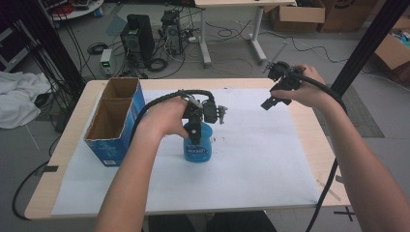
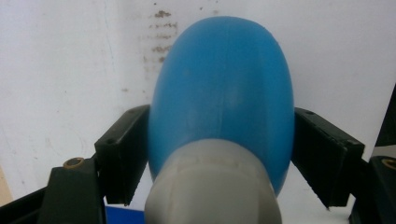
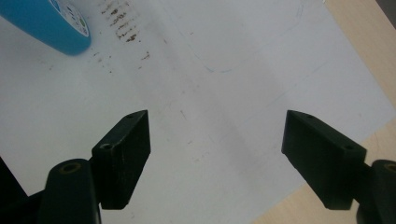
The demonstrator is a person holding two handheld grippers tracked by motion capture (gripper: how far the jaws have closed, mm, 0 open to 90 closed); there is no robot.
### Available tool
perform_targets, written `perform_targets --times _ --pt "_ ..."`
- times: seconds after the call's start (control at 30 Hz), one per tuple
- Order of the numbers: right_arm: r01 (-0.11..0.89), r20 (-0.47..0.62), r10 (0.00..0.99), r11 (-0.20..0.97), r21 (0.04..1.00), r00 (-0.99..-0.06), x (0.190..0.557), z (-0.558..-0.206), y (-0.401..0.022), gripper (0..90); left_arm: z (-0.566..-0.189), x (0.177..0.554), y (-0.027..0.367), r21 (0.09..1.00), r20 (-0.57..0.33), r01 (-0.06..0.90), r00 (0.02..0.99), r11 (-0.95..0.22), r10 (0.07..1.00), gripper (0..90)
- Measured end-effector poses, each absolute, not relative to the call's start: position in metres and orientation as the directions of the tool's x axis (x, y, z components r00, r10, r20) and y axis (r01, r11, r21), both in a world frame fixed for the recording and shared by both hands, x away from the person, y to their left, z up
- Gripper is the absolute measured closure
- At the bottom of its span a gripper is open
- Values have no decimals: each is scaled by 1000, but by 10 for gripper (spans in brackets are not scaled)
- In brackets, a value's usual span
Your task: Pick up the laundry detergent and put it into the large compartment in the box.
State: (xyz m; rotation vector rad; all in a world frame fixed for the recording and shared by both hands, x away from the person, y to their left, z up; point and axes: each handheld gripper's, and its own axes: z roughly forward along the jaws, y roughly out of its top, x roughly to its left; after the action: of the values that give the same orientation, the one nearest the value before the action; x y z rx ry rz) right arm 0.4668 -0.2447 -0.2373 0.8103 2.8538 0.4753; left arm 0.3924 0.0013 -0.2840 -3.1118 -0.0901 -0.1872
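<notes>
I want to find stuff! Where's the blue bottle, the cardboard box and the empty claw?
blue bottle (image 1: 197, 147): high view, on its label.
cardboard box (image 1: 107, 150): high view, on its blue front wall.
right gripper (image 3: 215, 154): right gripper view, midway between its open jaws.

Bottle (image 1: 197, 145) right of box (image 1: 114, 121)
</notes>
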Motion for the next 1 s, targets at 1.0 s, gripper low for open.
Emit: perform_targets --times 1.0 --pt "499 -37 538 804 323 -842 468 -243 -246 247 -286 396 -2 -32 96 62 994 -998 59 342"
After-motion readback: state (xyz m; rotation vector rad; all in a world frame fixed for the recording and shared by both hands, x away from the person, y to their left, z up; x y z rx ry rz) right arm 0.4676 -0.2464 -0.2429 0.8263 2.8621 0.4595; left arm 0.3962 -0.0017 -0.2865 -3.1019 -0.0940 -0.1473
